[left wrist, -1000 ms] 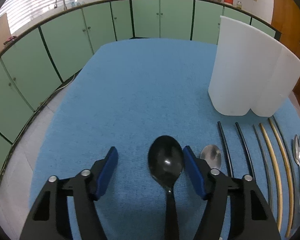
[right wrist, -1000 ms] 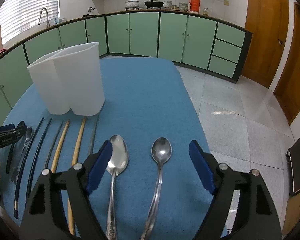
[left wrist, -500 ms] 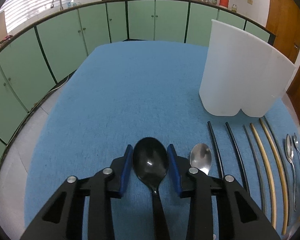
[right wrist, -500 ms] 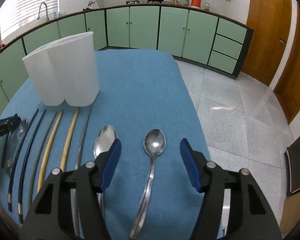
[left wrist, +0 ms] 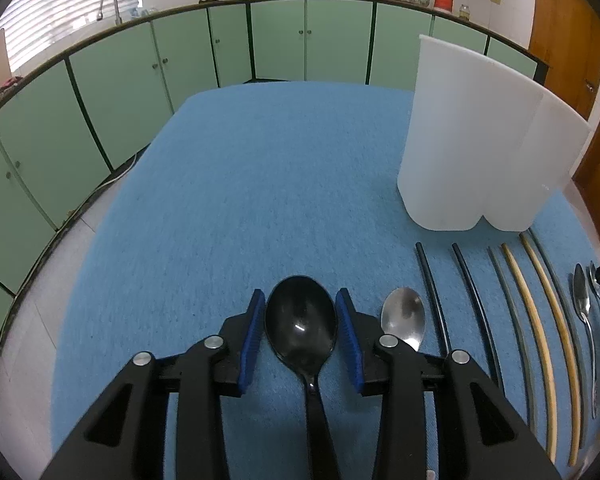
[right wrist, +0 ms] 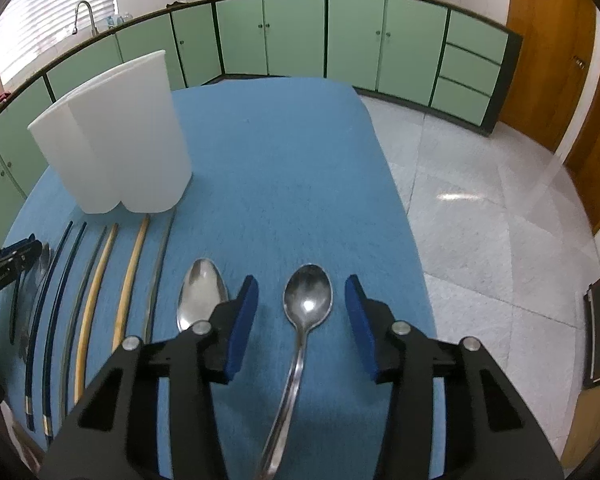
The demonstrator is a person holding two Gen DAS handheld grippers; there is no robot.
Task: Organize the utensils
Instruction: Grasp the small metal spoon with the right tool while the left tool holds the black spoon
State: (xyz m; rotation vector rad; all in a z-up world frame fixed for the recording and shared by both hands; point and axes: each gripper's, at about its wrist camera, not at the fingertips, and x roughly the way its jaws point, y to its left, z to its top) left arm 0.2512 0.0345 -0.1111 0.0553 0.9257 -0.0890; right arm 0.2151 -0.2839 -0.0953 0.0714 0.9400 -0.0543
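A black spoon (left wrist: 300, 324) lies on the blue cloth (left wrist: 240, 180), and my left gripper (left wrist: 300, 300) is shut on the sides of its bowl. A steel spoon (left wrist: 403, 316) lies just right of it. In the right wrist view another steel spoon (right wrist: 308, 300) lies between the jaws of my right gripper (right wrist: 302, 284). These jaws are closing, with a gap still showing on each side of the bowl. A second steel spoon (right wrist: 200, 292) lies outside the left finger. The white two-part holder (right wrist: 116, 140) stands upright at the back left.
Several chopsticks, dark and bamboo (right wrist: 132, 264), lie in a row between the two grippers, below the holder (left wrist: 480, 140). The cloth's right edge drops to a tiled floor (right wrist: 480, 200). Green cabinets (left wrist: 100, 92) run round the back.
The left jaws have come together onto the black spoon's bowl. The right gripper shifted right, from straddling two steel spoons to just the right one, and its jaws have narrowed.
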